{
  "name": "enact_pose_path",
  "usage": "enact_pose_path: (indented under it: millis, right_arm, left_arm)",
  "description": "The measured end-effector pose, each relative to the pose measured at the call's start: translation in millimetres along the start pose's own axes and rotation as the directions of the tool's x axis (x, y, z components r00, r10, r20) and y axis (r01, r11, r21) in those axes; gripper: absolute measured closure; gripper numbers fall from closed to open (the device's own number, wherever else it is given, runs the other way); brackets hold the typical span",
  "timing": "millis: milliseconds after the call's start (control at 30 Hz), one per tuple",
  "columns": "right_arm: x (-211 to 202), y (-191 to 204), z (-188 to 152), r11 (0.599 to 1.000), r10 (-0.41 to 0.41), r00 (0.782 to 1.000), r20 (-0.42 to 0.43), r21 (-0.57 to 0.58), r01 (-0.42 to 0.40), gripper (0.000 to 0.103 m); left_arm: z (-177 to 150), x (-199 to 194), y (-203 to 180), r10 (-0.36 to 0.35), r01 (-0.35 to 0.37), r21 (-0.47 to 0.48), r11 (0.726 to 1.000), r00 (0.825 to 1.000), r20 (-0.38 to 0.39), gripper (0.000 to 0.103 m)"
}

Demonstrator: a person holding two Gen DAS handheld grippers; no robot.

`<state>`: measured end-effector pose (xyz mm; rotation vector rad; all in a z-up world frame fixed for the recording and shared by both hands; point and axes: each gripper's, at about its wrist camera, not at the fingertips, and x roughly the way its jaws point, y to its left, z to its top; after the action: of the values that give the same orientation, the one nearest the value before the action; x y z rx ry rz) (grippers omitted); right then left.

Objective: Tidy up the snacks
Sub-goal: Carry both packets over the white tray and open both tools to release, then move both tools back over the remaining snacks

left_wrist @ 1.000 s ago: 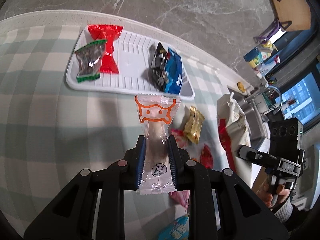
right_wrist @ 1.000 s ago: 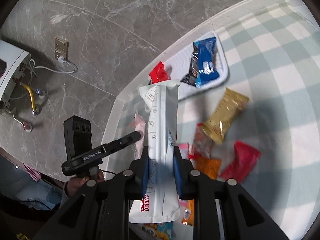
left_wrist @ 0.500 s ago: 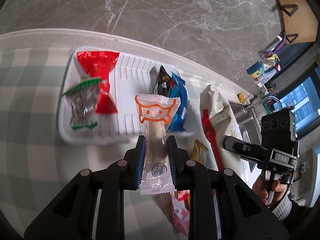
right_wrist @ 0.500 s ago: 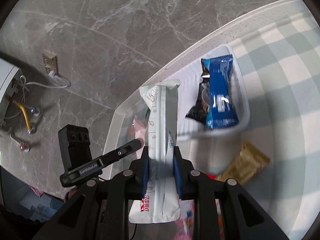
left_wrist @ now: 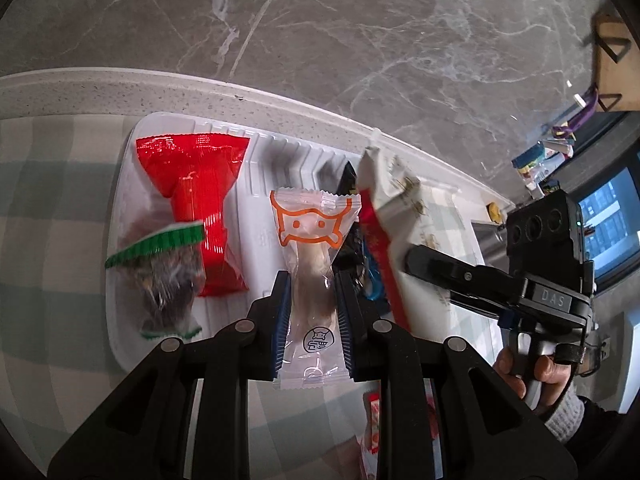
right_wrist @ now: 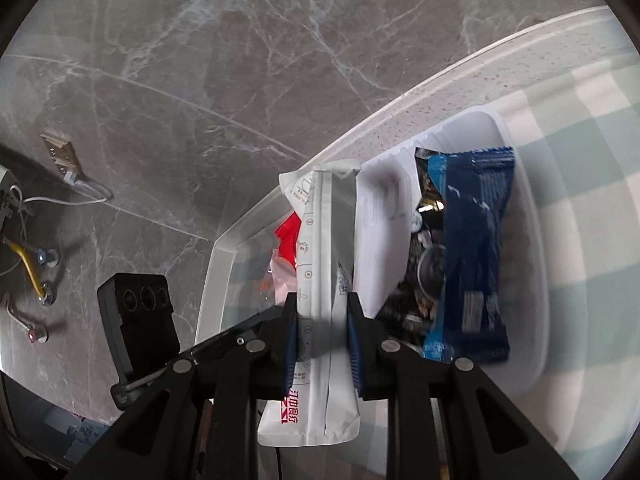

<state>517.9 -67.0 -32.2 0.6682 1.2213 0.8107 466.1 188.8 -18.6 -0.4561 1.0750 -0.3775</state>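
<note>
Snacks are being carried to the white tray [left_wrist: 120, 240]: over the last second both grippers have been brought from well short of the tray to right above it. Left gripper [left_wrist: 311, 296] is clamped on a clear orange-print packet [left_wrist: 310, 236], now held over the tray's bare middle. Right gripper [right_wrist: 322, 316] is clamped on a long white pouch [right_wrist: 326, 280], now hung just beside the blue packet [right_wrist: 468, 256] at the tray's right end. Release into the tray is judged to be the step in hand; neither packet has been let go yet.

Already in the tray: a red packet [left_wrist: 196, 200] and a green-edged dark packet [left_wrist: 164, 276] at the left end, a black packet [right_wrist: 424, 264] tucked under the blue one.

Tray is set on a pale green checked cloth [left_wrist: 48, 208], near the cloth's far edge, against a white speckled table rim [left_wrist: 120, 84]. Beyond the rim, grey marble floor [left_wrist: 360, 20] is seen. A wall socket with cable [right_wrist: 64, 160] is seen far left of the tray, a window [left_wrist: 608, 224] far right. More loose snacks are partly seen below the tray, near the camera.
</note>
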Motion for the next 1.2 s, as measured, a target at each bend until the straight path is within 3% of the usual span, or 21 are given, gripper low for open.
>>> enact_pose_path:
  millis: [367, 433, 567, 767, 833, 1200]
  right_arm:
    - [21.1, -3.3, 20.1, 0.998, -0.062, 0.998, -0.003, -0.005, 0.062, 0.075]
    - [19.6, -3.7, 21.7, 0.997, -0.072, 0.997, 0.005, -0.01, 0.072, 0.066]
    - [12.1, -2.0, 18.4, 0.997, -0.073, 0.997, 0.012, -0.026, 0.074, 0.064]
    - [-7.7, -0.7, 0.1, 0.997, -0.063, 0.998, 0.025, -0.032, 0.064, 0.061]
    - [-15.2, -1.3, -6.8, 0.998, -0.061, 0.998, 0.03, -0.028, 0.062, 0.06]
    - [-73.8, -5.8, -56.8, 0.993, -0.105, 0.991, 0.079, -0.041, 0.109, 0.057]
  left_arm:
    - [23.9, 30.7, 8.4, 0.048, -0.048, -0.004, 0.999, 0.999, -0.002, 0.082]
    - [26.3, 38.5, 6.8, 0.061, -0.061, -0.003, 0.998, 0.998, -0.005, 0.081]
    - [25.3, 44.2, 5.9, 0.077, -0.077, 0.006, 0.997, 0.997, -0.002, 0.08]
    - [21.2, 40.5, 0.4, 0.124, -0.125, 0.033, 0.992, 0.992, 0.024, 0.073]
    - [18.4, 35.6, 0.1, 0.139, -0.141, 0.037, 0.989, 0.99, 0.036, 0.056]
    - [-11.4, -5.2, -18.2, 0.123, -0.127, 0.052, 0.991, 0.99, 0.071, 0.055]
